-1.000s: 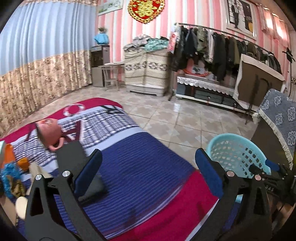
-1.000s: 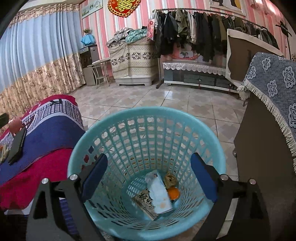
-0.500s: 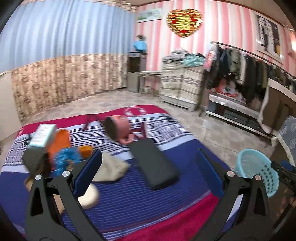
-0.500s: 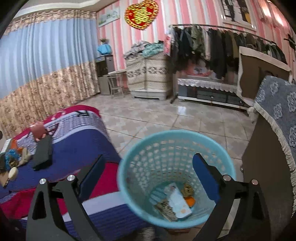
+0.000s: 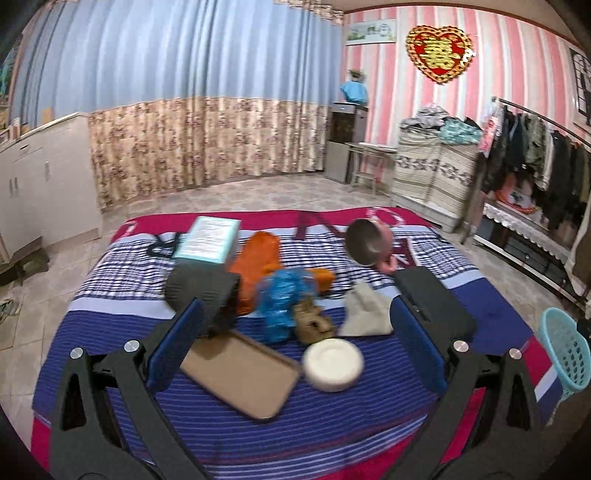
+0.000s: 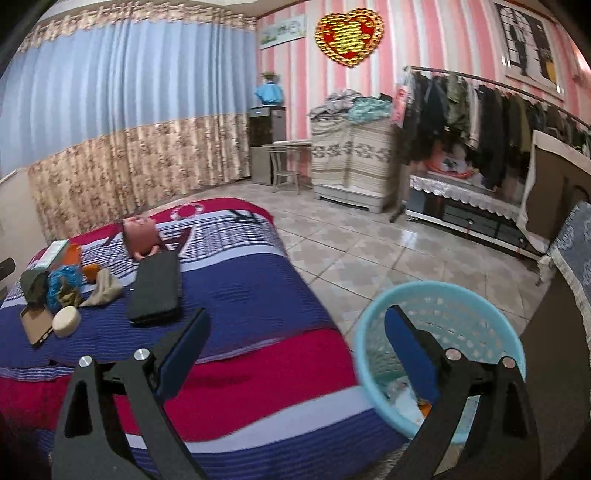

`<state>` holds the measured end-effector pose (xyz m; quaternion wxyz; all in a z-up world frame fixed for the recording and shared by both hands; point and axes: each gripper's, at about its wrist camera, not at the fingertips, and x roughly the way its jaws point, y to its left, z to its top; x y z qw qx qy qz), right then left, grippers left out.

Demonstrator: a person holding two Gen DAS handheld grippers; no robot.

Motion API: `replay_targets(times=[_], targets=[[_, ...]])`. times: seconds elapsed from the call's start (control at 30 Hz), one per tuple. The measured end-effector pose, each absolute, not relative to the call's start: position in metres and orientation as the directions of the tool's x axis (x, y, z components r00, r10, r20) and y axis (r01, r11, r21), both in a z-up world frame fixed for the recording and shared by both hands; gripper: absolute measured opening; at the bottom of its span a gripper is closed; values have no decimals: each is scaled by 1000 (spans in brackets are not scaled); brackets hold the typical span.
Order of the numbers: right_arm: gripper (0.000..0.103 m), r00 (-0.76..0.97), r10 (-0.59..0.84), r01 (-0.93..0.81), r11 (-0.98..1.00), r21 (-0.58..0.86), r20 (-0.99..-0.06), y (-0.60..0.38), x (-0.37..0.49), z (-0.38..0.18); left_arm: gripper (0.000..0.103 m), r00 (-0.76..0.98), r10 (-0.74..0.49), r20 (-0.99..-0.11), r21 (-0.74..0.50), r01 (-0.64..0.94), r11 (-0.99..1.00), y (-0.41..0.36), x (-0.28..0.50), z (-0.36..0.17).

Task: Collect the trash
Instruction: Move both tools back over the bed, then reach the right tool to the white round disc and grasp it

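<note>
Lying flat, brown tray (image 5: 239,370), long axis diagonal

Room fittings and non-trash items around the striped bedspread.

Blue curtain (image 5: 184,55) with a floral tan lower band spans the back wall; white cabinet (image 5: 40,173) at far left. Red-and-gold heart ornament (image 6: 349,35) hangs on the pink striped wall. Below it, a dark water dispenser (image 6: 266,144), a small table, and a cloth-covered chest (image 6: 351,162) piled with folded fabric. Clothes rack (image 6: 480,107) of dark garments runs along the right wall. On the bedspread (image 5: 369,413): a doll head (image 5: 365,242) near the far edge, a black flat case (image 6: 156,291) just in front of it, touching or nearly so.
</note>
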<state>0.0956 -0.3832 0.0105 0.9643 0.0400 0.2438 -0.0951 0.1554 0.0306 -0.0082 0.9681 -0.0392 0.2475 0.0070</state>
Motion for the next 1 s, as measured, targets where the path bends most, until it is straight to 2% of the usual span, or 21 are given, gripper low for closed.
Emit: replay_targets(times=[0.8,1.0], targets=[[93,860,26,-46,999,-27,-510,-262,143,-5,97,867,109,-486,-57,-156,986,123,131,-29],[93,828,93,-142,989,-46,-553,-222,163,-22,97,830,121,-545,-43,-172,984,135,138,-48]])
